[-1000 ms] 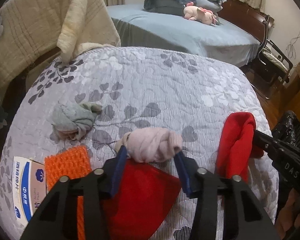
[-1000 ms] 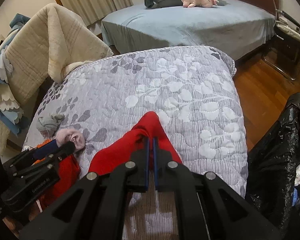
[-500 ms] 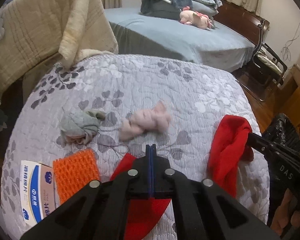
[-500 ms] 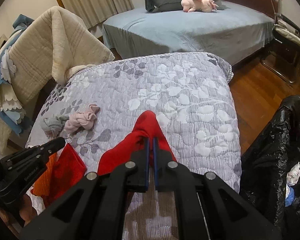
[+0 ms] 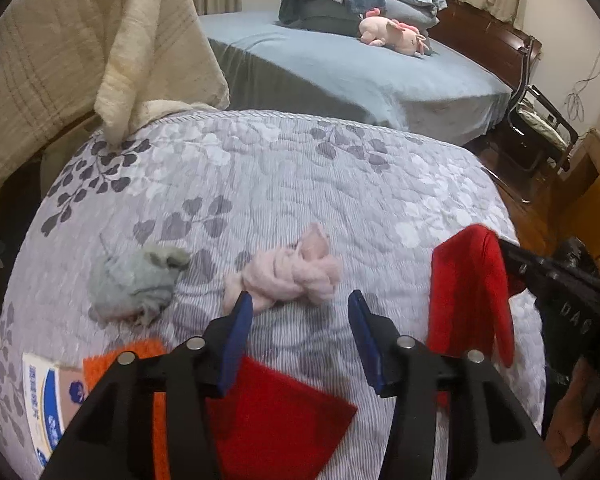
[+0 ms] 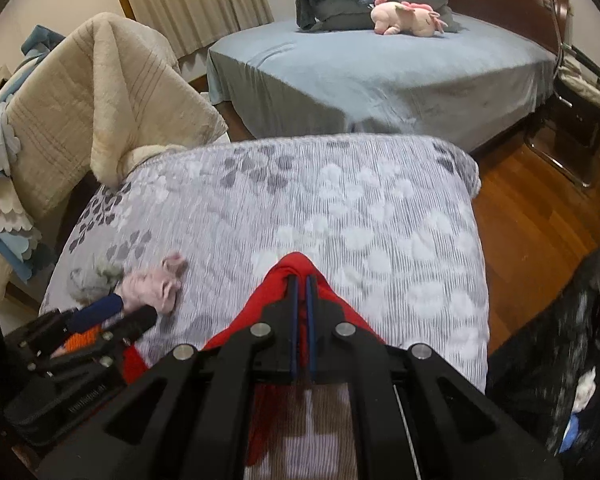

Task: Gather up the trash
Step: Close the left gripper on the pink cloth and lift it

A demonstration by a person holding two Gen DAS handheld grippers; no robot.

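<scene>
A pink cloth wad [image 5: 288, 276] lies on the grey floral quilt [image 5: 300, 184]. My left gripper [image 5: 300, 304] hovers just short of the wad with its jaws opening. The left fingertip overlaps the wad's near edge, and the pads do not press on it. My right gripper [image 6: 300, 280] is shut on a red cloth [image 6: 272, 292], which hangs from it above the quilt's right side. That red cloth [image 5: 468, 288] also shows at the right of the left wrist view. A grey-green wad [image 5: 136, 280] lies left of the pink one.
A flat red cloth [image 5: 280, 412], an orange mesh piece [image 5: 148, 350] and a blue-and-white box [image 5: 48, 400] lie near the quilt's front edge. A black trash bag [image 6: 560, 360] stands at the right over the wooden floor. A beige blanket [image 5: 100, 40] drapes at the left, and a blue bed [image 6: 380, 72] stands behind.
The left gripper held the pink wad, then shut empty with the wad lying on the quilt. It is open again near the wad. The right gripper keeps the red cloth and has shifted slightly.
</scene>
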